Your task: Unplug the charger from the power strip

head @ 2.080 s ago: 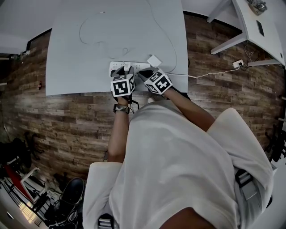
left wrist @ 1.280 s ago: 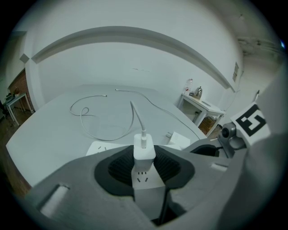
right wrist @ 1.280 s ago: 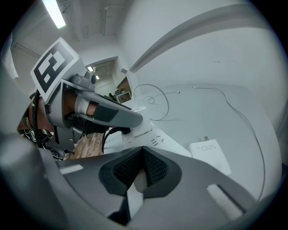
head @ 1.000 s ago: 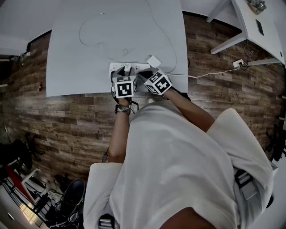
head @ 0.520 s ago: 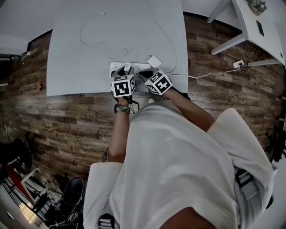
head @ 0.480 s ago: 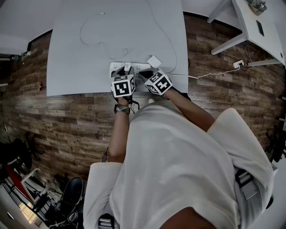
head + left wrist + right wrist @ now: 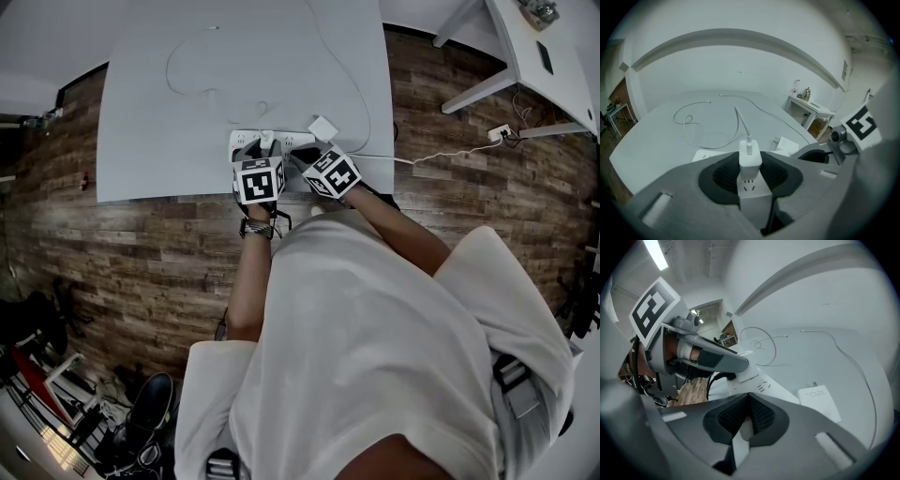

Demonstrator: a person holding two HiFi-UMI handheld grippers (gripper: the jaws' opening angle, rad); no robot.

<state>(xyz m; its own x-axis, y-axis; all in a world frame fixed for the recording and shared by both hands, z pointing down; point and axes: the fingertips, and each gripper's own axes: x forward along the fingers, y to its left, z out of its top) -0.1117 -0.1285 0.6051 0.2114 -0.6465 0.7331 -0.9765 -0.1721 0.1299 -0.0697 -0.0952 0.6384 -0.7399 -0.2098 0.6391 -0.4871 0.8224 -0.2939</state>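
Observation:
A white power strip [image 7: 242,141] lies near the front edge of the white table [image 7: 150,141]. A small white charger [image 7: 750,161] stands plugged into the power strip [image 7: 707,154], and its thin cable [image 7: 740,122] loops away over the tabletop. My left gripper [image 7: 750,165] is shut on the charger's two sides. In the head view the left gripper [image 7: 265,146] sits over the middle of the strip. My right gripper [image 7: 747,414] is shut on the right end of the power strip [image 7: 754,380]. In the head view the right gripper [image 7: 305,156] sits just right of the left one.
A loose white adapter [image 7: 323,127] lies on the table just behind the strip's right end; this adapter [image 7: 819,401] is close to the right gripper. The strip's cord [image 7: 412,159] runs off the table's right side to a floor socket [image 7: 500,133]. Another white table [image 7: 548,56] stands far right.

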